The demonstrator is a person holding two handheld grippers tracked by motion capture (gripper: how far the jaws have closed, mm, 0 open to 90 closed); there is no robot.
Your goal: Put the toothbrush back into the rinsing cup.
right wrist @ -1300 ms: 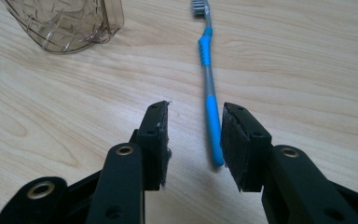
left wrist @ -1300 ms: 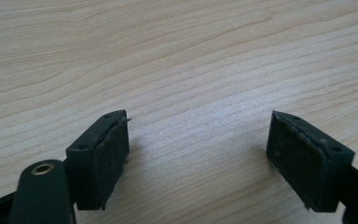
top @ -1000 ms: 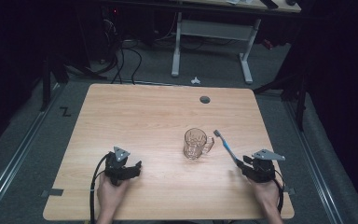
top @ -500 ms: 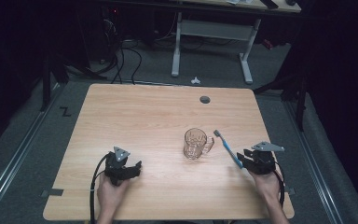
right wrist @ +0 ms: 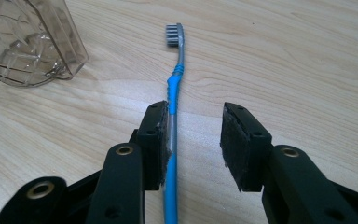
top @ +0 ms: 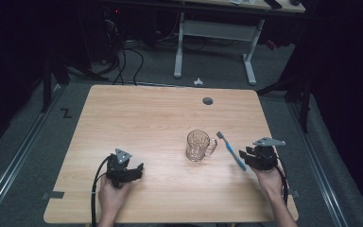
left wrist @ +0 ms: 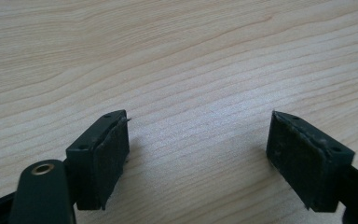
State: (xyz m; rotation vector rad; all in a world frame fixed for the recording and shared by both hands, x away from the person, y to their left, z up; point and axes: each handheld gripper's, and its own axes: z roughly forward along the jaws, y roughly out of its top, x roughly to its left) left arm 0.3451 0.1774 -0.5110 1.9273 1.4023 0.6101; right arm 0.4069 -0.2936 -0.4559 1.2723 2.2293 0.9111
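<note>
We see one wooden bench (top: 137, 118), and on it one glass mug (top: 198, 145) and one toothbrush (top: 231, 150); two grippers work over it, each in one hand.

The bench is the largest thing, a pale wood-grain top with one small dark round hole (top: 208, 100) near its far edge. Behind it on the floor stands one white desk frame (top: 215, 33).

Next come our two grippers. The left gripper (left wrist: 198, 154) rests near the front left of the bench, held in the left hand (top: 111, 196). Its two jaws stand wide apart with bare wood between them, gripping nothing. The right gripper (right wrist: 196, 140) sits near the front right edge of the bench, held in the right hand (top: 269, 182). Its jaws stand partly open, at a middling width.

The mug stands upright a little right of the bench's middle, its one handle turned toward the right gripper. It is clear, with a cut pattern on its wall.

The toothbrush, smallest of all, lies between the right gripper's two jaws. It has a blue and grey handle and one grey bristle head pointing away from the gripper, ending just beside the mug. In the right gripper view the handle lies against the left-hand pad while the other pad stands clear of it, so the jaws are not clamped on it.
</note>
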